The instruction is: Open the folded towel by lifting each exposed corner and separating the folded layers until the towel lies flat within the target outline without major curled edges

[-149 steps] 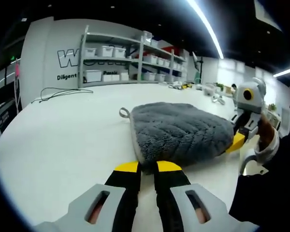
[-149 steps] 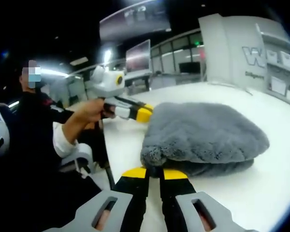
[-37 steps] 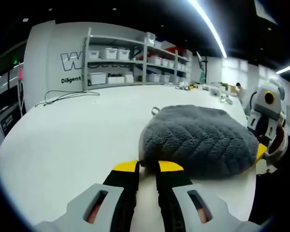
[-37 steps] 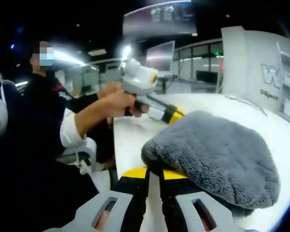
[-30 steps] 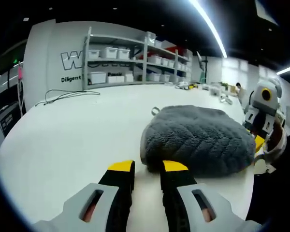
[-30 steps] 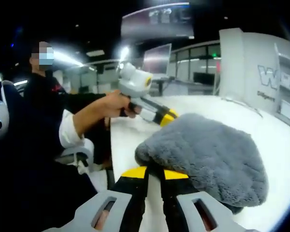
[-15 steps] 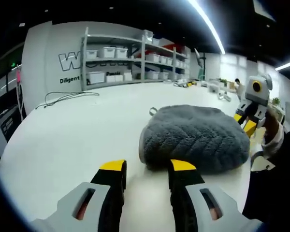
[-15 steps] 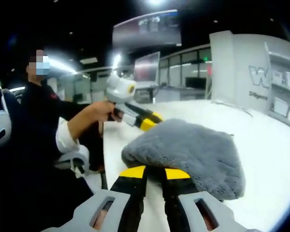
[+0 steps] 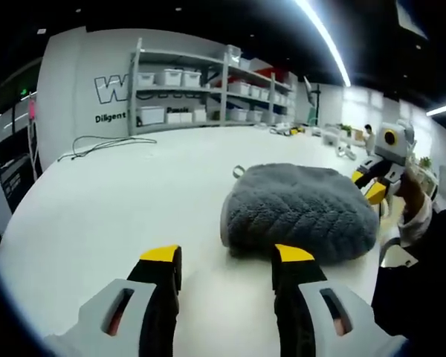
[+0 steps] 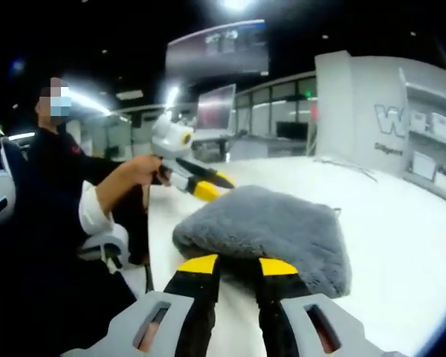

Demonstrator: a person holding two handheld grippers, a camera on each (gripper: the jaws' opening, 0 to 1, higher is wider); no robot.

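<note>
I am watching the grey towel (image 9: 301, 210) sitting as a folded, puffy bundle on the white worktop (image 9: 126, 201), close to the edge where the person is seated. My left gripper (image 9: 227, 260) is hovering just short of the bundle with its fingers spread wide and nothing between them; the towel is lying straight ahead, a little toward the right finger. In the right gripper view, my right gripper (image 10: 229, 265) is sitting at the towel's (image 10: 264, 227) near edge with its fingers parted. The plush is bulging over the tips, so I cannot tell whether they are touching fabric or merely sitting under the overhang.

I judge the right gripper to be the nearer one, so the next corner lift is probably falling to it. The bundle's long axis is running roughly across the left gripper's line of sight.

A small hanging loop (image 9: 238, 172) is poking out at the far corner. The fold layers and exposed corners are hard to make out under the pile, and I am seeing no target outline on the worktop.
</note>
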